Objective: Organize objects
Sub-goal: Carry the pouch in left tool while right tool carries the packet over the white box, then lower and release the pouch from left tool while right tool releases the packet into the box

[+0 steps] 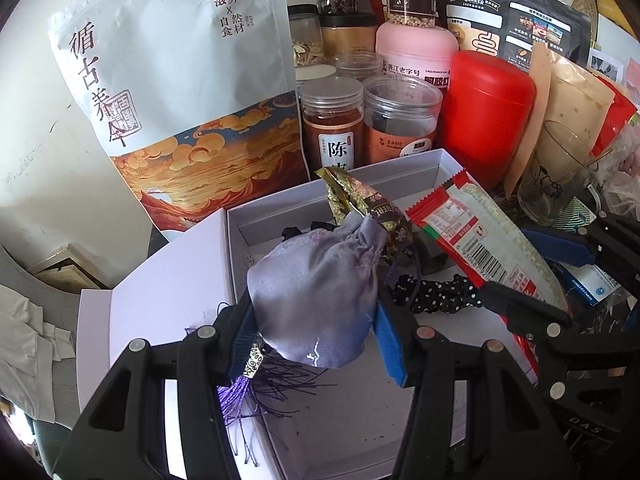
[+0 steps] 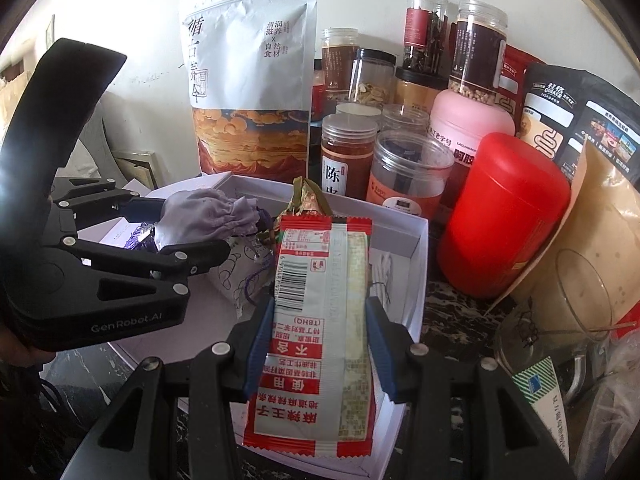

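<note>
Dark marbled countertop (image 2: 452,304) runs up to a pale wall, crowded at the back with jars and packets: a tall white stand-up pouch (image 1: 176,64) with orange clouds, a red canister (image 1: 486,116), a pink-lidded jar (image 1: 416,46) and a clear glass mug (image 1: 560,172) to the right. In front of them sits an open white box (image 1: 280,204), its lid (image 1: 160,280) lying just beside it on the left.

Over the box, the left gripper (image 1: 314,320) pinches a lilac drawstring pouch (image 1: 316,292) between its blue pads; the pouch bulges forward past the fingertips, and a purple tassel (image 1: 248,384) hangs below the near end. A gold foil sachet (image 1: 352,196) stands in the box just beyond it, and a black polka-dot fabric piece (image 1: 436,292) lies on the box floor.

Beside it, the right gripper (image 2: 320,344) is clamped on a red-and-white snack packet (image 2: 320,320), gripped by its long edges, barcode end pointing away over the box interior and the other end reaching back between the fingers.
</note>
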Tool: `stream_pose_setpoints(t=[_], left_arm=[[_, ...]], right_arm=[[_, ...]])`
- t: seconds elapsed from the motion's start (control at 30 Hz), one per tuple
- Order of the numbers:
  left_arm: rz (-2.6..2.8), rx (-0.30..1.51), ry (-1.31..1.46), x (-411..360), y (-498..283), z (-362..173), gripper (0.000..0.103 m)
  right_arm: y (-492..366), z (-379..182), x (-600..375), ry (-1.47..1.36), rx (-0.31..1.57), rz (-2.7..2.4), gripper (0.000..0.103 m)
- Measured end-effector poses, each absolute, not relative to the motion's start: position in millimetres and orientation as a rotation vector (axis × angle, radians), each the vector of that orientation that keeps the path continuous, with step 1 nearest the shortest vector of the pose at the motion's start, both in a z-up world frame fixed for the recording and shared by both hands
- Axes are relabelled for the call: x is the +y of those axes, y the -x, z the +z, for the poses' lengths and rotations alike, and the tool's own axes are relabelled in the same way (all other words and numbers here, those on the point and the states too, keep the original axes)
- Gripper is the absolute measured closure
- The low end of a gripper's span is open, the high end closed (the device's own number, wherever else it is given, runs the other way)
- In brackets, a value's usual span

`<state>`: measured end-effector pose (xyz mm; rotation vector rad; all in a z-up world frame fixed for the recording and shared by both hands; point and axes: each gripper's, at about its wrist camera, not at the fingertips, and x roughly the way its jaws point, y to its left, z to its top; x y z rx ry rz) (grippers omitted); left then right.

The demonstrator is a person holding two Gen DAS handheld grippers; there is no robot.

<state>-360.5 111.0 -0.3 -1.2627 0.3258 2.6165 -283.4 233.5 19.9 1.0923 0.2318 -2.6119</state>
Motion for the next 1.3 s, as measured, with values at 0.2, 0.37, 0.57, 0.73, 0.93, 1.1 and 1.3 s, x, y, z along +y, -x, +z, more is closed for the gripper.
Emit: stream_pose_setpoints(t=[0.2,0.37,0.57,0.73,0.93,1.1,1.3], left_arm=[[2.595,0.335,1.296,113.7,358.0,-14.5,0.052],[2.573,0.354,1.324,116.4,358.1,-26.6,0.052],[2.570,0.393,1.339,118.5,358.4,-35.9,0.052],[2.544,0.434,1.363,122.5,354.3,-45.5,0.052],[2.508,0.439,1.406,123.8,352.8,-58.0,0.052],[2.506,0.444,1.409,124.0,353.0,-60.5,0.052],[2.503,0.437,1.415,123.6,355.5,-61.1,0.051]], right_arm=[[280.7,8.3,234.2,-1.130,0.235,-2.602,0.057],[279.8,1.8,233.6,-1.150,0.245,-2.595,0.057],[277.2,-2.1,232.0,-1.164,0.270,-2.588,0.057],[273.5,-7.9,231.3,-1.193,0.277,-2.580,0.057],[273.5,-11.7,234.5,-1.223,0.263,-2.566,0.056],[274.8,-11.8,231.4,-1.234,0.283,-2.561,0.056],[276.2,-11.3,229.0,-1.250,0.295,-2.555,0.052]])
